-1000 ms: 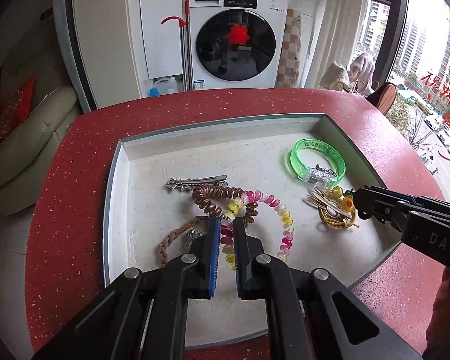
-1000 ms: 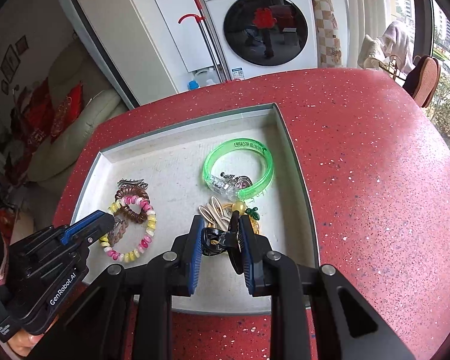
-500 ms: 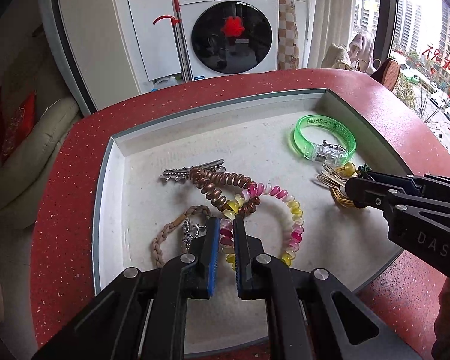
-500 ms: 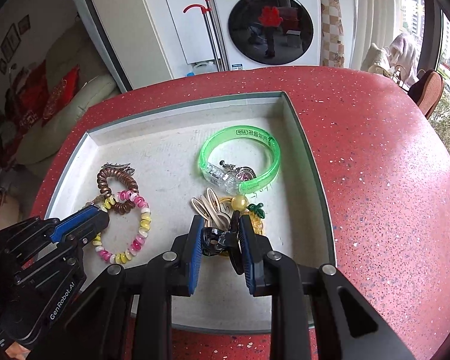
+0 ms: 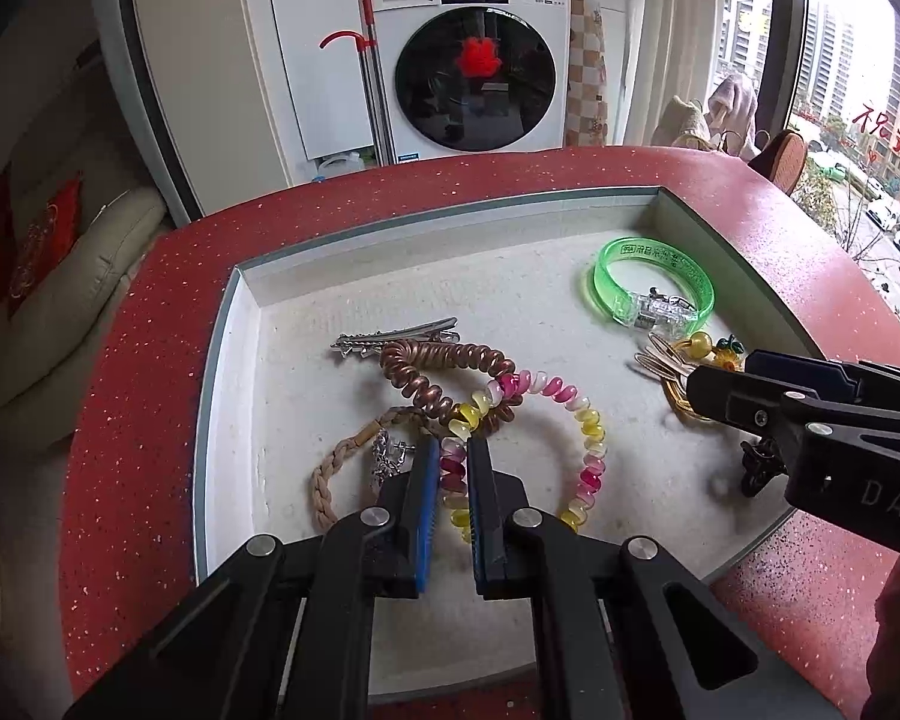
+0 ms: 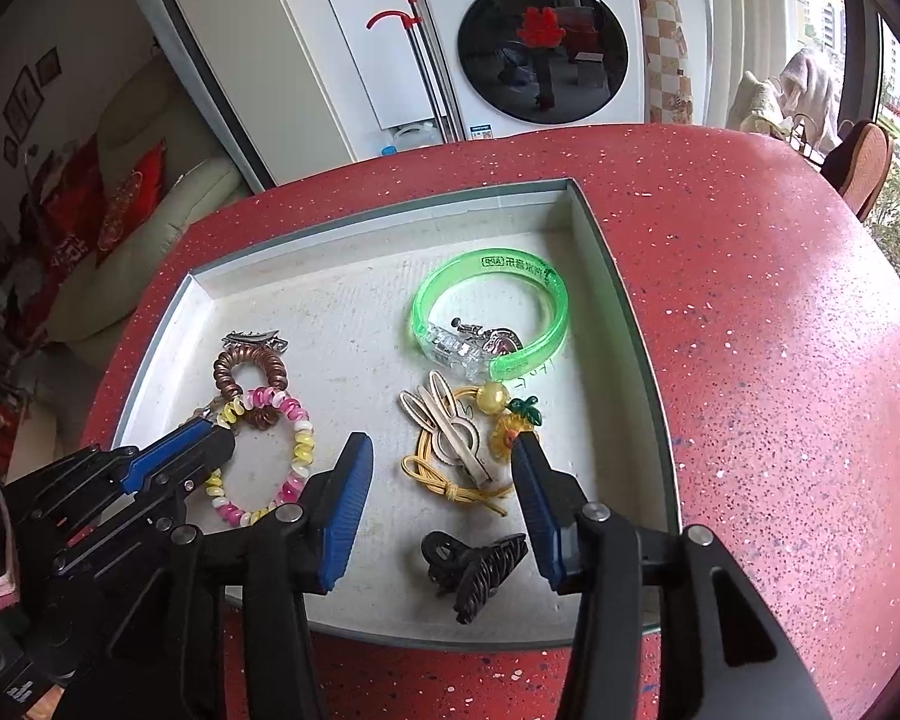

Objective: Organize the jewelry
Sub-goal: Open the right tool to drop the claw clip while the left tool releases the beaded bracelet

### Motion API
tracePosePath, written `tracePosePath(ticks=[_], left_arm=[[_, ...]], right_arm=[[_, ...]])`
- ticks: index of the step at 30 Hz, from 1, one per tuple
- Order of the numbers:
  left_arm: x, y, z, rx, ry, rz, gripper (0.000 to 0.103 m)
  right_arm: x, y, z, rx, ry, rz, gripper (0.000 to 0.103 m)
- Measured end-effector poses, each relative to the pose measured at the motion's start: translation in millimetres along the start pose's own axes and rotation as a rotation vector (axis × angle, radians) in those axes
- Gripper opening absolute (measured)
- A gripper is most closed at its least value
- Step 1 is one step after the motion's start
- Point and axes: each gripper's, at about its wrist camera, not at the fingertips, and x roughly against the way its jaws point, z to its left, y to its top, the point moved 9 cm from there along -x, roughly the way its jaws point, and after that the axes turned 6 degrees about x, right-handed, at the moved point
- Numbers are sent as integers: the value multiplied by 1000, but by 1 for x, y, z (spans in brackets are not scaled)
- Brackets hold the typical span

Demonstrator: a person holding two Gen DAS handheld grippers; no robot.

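Pink-and-yellow coil bracelet (image 5: 576,414) pinched in our left tongs (image 5: 453,468), we lift slowly off the brown coil (image 5: 444,372), right tongs (image 6: 441,468) wide.

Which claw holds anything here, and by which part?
The left claw is shut on the pink-and-yellow spiral hair tie, pinching its near-left coils. The right claw is open and empty above the black hair claw clip.

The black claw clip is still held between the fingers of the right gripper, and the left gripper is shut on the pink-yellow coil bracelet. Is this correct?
Partly. The right wrist view shows the right gripper open, with the black claw clip lying free in the tray. The left gripper is indeed shut on the pink-yellow coil bracelet.
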Motion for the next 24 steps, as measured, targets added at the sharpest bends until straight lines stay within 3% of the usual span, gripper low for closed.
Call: tracePosePath(ticks=[24], left_arm=[[26,15,29,33,51,-88,28]], right_arm=[[19,9,2,-26,16,-44,54]])
